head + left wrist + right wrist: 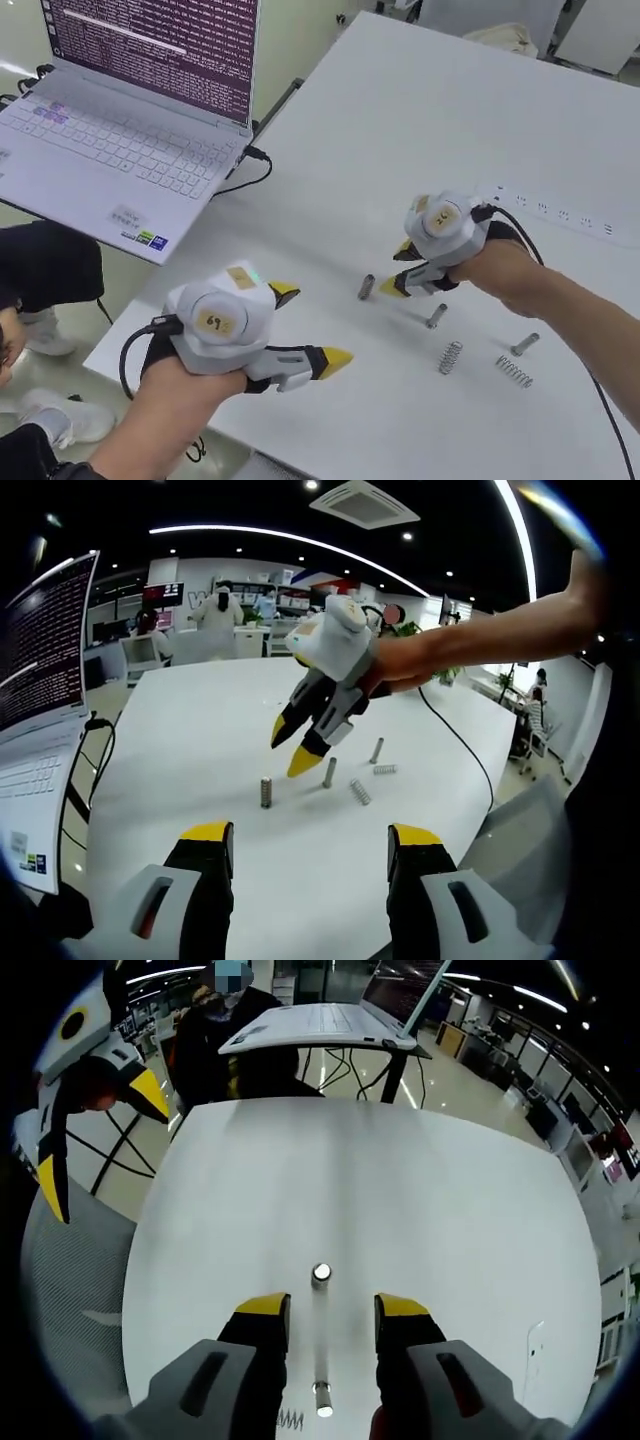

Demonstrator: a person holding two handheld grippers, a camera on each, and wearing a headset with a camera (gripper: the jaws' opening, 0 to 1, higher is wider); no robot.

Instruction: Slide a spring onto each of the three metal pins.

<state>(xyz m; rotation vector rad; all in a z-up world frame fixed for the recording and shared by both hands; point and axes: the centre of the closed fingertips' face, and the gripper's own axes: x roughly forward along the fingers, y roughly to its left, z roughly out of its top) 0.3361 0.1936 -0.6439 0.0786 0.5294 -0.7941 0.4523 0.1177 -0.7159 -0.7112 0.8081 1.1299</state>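
left claw: jaws wide apart, nothing in them. It hung over the near edge of the table, and my hand covered its back end.
right claw: jaws apart too with a narrower gap, gripping nothing. In its own view the tips sat just short of the first pin's top.
first pin: upright, just beside the right claw's tips. It looked thick and ribbed in the left gripper view, so maybe it had a spring on it, but I honestly couldn't tell.
second pin: upright and smooth as far as I could see. In the right gripper view it sat low down between the jaws.
third pin: farthest right, too small and fuzzy to say much.
near spring: loose, lying on the table between the second and third pins.
far spring: loose, lying flat just beside the third pin.
laptop: back left, its screen cut off at the top.
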